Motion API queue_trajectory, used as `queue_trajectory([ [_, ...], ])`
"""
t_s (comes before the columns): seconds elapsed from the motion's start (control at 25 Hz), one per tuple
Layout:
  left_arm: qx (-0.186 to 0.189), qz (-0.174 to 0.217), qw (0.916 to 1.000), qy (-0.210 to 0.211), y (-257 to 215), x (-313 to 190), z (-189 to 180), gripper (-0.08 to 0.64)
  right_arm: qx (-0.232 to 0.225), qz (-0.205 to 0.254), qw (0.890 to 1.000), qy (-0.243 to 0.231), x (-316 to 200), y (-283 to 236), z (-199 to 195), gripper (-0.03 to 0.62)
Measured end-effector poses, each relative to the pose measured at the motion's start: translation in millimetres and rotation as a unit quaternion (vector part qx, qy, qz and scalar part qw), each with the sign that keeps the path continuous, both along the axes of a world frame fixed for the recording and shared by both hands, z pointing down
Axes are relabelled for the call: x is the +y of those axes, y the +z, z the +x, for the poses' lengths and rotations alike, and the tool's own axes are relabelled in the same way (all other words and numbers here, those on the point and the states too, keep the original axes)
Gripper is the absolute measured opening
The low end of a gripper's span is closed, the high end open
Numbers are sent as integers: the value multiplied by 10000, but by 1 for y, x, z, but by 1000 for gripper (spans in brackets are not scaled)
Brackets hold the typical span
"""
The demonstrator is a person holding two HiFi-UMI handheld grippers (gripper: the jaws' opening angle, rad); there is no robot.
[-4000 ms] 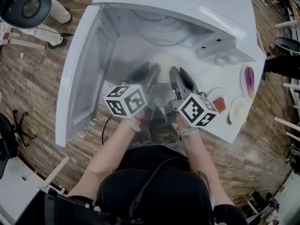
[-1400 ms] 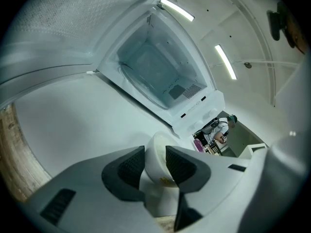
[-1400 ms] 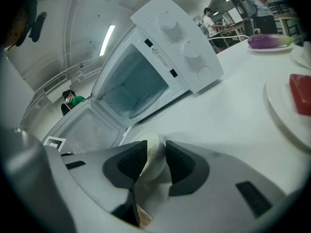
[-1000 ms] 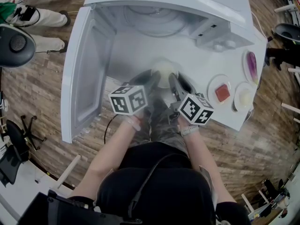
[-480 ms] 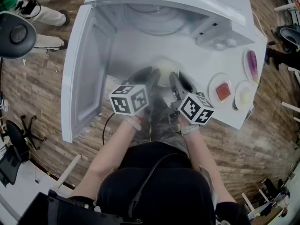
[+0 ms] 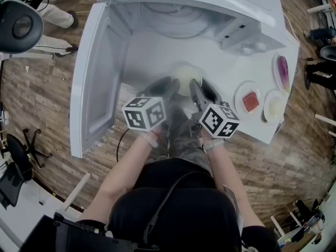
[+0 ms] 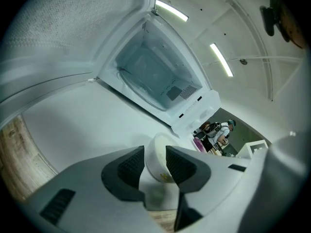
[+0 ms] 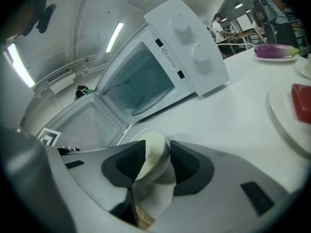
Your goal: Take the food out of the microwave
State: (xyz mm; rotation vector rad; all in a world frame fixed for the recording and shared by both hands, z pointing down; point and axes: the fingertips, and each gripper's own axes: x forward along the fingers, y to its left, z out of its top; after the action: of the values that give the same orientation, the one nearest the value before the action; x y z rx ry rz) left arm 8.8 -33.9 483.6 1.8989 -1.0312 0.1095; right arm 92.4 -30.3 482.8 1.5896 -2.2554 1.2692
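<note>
A small white round bowl (image 6: 184, 75) with pale contents sits outside the white microwave (image 6: 210, 4), over the white bench (image 6: 152, 51) just in front of the open cavity. Whether it rests on the bench cannot be told. The microwave's door (image 6: 97, 77) is swung wide open to the left.

2 grippers meet at the bowl from the near side. The left gripper (image 7: 155, 152) is part-way open, its 2 ribbed pads clamped on the bowl's rim. The right gripper (image 8: 154, 152) also has the rim between its jaws, which are opening; one pad lies against the bowl and the other looks just clear of it.

To the right on the bench stand 3 round white plates, well apart from the bowl: one (image 6: 237, 96) bears a red piece, one (image 6: 275, 62) a purple vegetable, one (image 6: 265, 115) something pale.
</note>
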Motion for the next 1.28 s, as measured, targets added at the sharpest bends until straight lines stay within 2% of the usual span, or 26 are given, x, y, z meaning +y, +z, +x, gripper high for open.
queue_trajectory([
  [0.68,188,108,9998,-26,-8,7,-4,141,46,85,9999,125,10,-2,4,187],
  [1.12,124,236,9995,139,-14,14,-3,141,218,227,9994,106,17,-12,12,190],
  [1.28,-27,495,9986,187,-21,15,-5,141,366,360,9987,13,19,-20,12,189],
])
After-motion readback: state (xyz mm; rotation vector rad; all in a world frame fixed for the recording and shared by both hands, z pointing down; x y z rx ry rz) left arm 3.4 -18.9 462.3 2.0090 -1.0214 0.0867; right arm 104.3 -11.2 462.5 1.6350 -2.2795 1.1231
